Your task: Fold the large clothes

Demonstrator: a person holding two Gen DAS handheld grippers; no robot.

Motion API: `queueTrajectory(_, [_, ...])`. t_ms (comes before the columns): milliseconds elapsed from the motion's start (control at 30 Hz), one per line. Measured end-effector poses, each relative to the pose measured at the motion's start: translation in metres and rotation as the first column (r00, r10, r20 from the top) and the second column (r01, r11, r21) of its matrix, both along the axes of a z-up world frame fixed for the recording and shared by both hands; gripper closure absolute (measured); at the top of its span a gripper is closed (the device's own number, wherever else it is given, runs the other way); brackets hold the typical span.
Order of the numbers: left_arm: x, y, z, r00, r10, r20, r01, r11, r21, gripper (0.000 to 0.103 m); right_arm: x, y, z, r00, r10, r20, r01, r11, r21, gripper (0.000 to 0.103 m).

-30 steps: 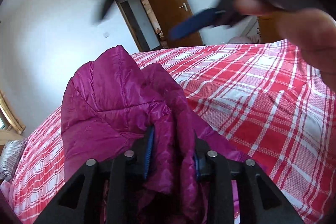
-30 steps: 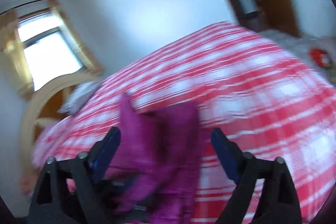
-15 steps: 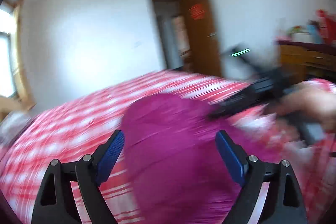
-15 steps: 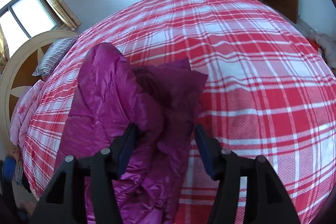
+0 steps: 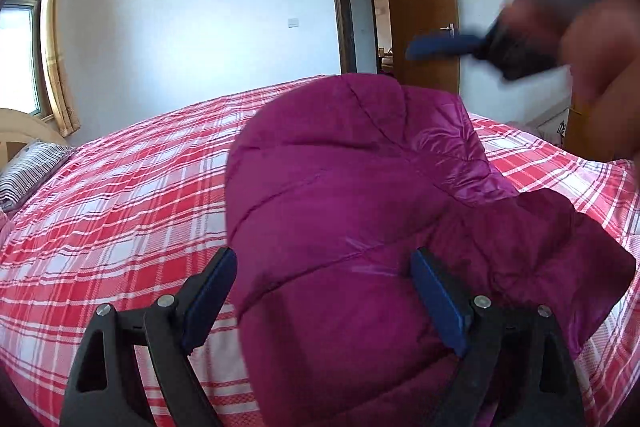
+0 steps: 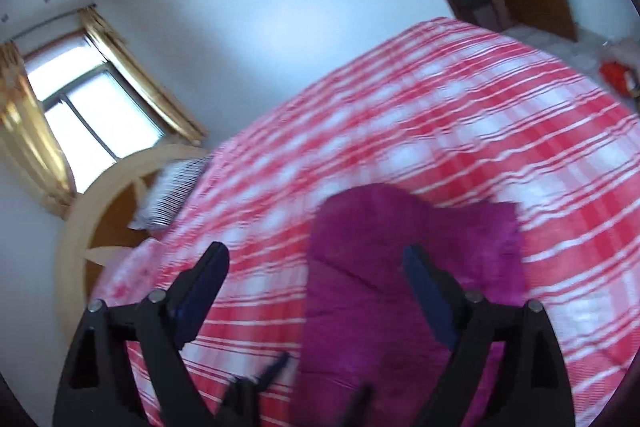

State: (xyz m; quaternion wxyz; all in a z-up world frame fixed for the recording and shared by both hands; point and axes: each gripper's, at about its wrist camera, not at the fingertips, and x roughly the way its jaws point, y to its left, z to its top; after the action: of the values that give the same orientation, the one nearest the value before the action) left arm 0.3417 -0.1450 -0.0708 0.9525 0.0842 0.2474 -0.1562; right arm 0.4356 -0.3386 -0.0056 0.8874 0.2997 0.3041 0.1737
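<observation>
A magenta quilted jacket [image 5: 340, 195] lies bunched in a folded heap on the red plaid bedcover [image 5: 120, 211]. My left gripper [image 5: 324, 291] hovers just above its near end, open, blue pads wide of the fabric and not pressing it. In the blurred right wrist view the jacket [image 6: 400, 251] sits below my right gripper [image 6: 316, 291], whose jaws are opening; part of the jacket shows between the fingers, but the pads are clear of it. That right gripper, held by a hand [image 5: 592, 39], also shows blurred at the upper right of the left wrist view.
The bed fills most of both views, with a striped pillow [image 5: 32, 171] and a pale wooden headboard [image 6: 100, 211] at its left end. A window with gold curtains [image 6: 100, 123] is behind it. A brown door [image 5: 428, 11] stands open on the far wall. Red items [image 6: 616, 75] lie on the floor at right.
My left gripper has let go of the jacket fold, opened wide and drawn back. My right gripper, which narrowed around the jacket half a second ago, has opened again and lifted away.
</observation>
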Motion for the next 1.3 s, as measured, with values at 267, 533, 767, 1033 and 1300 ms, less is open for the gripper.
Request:
queueTrajectory(267, [0.05,0.045,0.039,0.978,0.208,-0.024,-0.209,0.973,-0.098,0.014,0.016,-0.033,-0.07,0.976,-0.203,-0.077,0.194,0.975,-0.107,0.018])
queueTrajectory(533, [0.12,-0.035,0.044,0.94,0.335,-0.058,-0.325,0.935,0.14,0.014,0.011,-0.039,-0.087,0.958,-0.277,-0.069,0.255,0.94,-0.226,0.018])
queueTrajectory(767, [0.151,-0.033,-0.01,0.905,0.386,-0.177,-0.357,0.918,0.174,0.008,0.013,-0.057,-0.121,0.94,-0.308,-0.145,0.285,0.945,-0.163,0.012])
queueTrajectory(1033, [0.162,-0.025,-0.024,0.889,0.383,-0.251,-0.367,0.924,0.112,0.003,0.014,-0.059,-0.133,0.933,-0.316,-0.172,0.292,0.944,-0.152,0.013])
queueTrajectory(1300, [0.166,-0.025,-0.028,0.883,0.381,-0.275,-0.365,0.924,0.11,0.001,0.018,-0.057,-0.137,0.928,-0.319,-0.192,0.29,0.943,-0.165,0.014])
